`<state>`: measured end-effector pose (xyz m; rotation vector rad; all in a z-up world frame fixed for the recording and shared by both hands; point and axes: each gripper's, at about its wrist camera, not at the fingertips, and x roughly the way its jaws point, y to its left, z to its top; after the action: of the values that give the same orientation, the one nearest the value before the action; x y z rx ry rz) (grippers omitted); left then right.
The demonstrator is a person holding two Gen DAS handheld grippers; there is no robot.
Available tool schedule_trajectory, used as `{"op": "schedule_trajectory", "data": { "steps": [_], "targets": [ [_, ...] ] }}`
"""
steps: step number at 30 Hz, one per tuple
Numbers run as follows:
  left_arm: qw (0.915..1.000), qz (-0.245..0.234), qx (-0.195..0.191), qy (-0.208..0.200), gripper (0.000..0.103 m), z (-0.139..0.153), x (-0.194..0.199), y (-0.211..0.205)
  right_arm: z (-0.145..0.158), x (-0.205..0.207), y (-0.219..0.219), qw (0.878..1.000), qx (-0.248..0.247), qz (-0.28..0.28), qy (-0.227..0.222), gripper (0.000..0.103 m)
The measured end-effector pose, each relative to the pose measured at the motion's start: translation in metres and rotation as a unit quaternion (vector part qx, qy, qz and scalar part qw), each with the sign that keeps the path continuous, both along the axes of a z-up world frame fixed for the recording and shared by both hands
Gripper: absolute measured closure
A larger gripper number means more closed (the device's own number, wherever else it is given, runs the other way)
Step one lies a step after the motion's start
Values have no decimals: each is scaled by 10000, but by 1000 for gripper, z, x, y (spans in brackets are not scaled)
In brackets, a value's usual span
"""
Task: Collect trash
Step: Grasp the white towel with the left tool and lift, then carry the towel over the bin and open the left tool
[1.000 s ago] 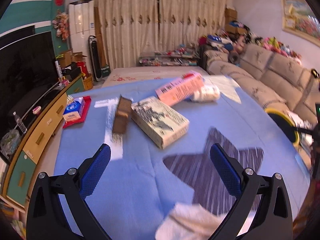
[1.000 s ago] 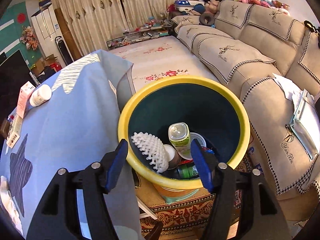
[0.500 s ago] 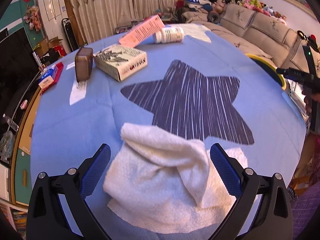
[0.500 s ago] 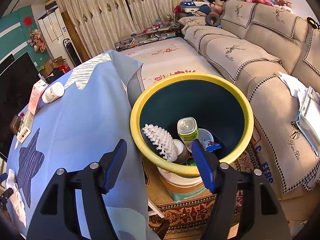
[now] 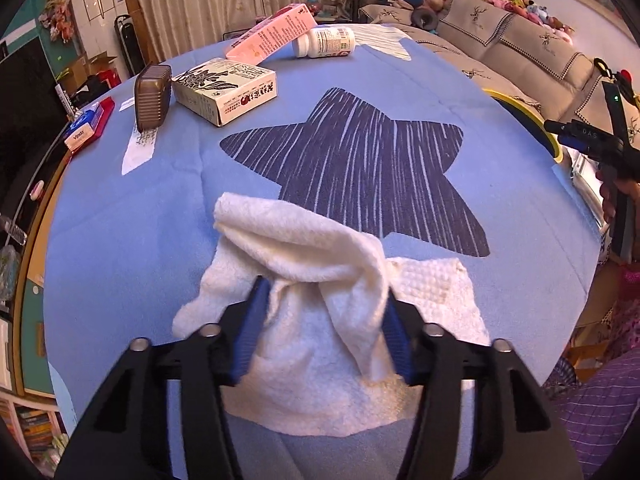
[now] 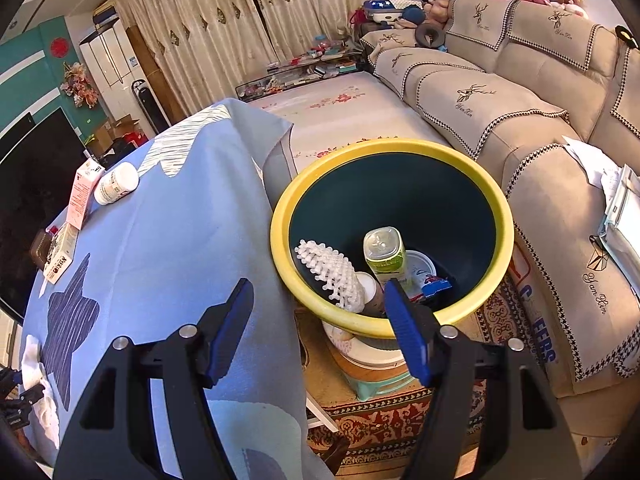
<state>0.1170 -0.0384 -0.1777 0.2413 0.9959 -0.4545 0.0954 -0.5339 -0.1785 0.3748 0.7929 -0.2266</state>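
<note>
A crumpled white towel [image 5: 304, 240] lies on the blue star-print tablecloth [image 5: 120, 220], near the table's front edge. My left gripper [image 5: 325, 292] points down at it. Its jaws are closing, and the blue pads press a bunched fold of the towel from both sides. The towel also shows at the far left of the right wrist view [image 6: 32, 356]. My right gripper [image 6: 317, 286] hangs open and empty over the table edge and the near rim of a yellow-rimmed dark bin [image 6: 400, 146]. Inside the bin are a white bristly brush [image 6: 332, 272], a green-labelled bottle [image 6: 384, 252] and cups.
Further back on the cloth are a white pill bottle [image 5: 324, 42], a pink box [image 5: 268, 34], a printed cardboard box [image 5: 226, 88], a brown ribbed case [image 5: 151, 94] and a tissue pack [image 5: 86, 126]. A beige sofa [image 6: 520, 92] runs behind the bin, which stands on a stool.
My left gripper dropped from over the boxes onto the towel, and its wide jaws have come in around the towel's fold. The right gripper has stayed over the bin.
</note>
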Motion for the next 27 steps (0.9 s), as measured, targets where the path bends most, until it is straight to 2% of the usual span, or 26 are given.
{"op": "schedule_trajectory", "data": {
  "steps": [1, 2, 3, 8, 16, 23, 27],
  "targets": [
    [10000, -9, -16, 22, 69, 1, -1, -1, 1, -1, 0, 10000, 13, 3, -19, 39],
    [10000, -25, -58, 65, 83, 2, -2, -1, 1, -2, 0, 10000, 22, 2, -31, 39],
    [9999, -53, -116, 112, 93, 4, -2, -2, 2, -3, 0, 10000, 34, -2, -47, 39],
    [9995, -193, -209, -109, 94, 27, -4, -14, 6, -9, -5, 9999, 58, -31, -122, 39],
    [9936, -824, -317, -705, 94, 94, 9, -70, 11, -24, -20, 9995, 87, -198, -247, 39],
    [9822, -1543, -509, -947, 94, 136, 36, -162, 12, -40, -42, 9987, -44, -449, -254, 39],
    [9748, -1939, -582, -935, 94, 144, 54, -224, 10, -53, -58, 9978, -94, -625, -216, 39]
  ]
}}
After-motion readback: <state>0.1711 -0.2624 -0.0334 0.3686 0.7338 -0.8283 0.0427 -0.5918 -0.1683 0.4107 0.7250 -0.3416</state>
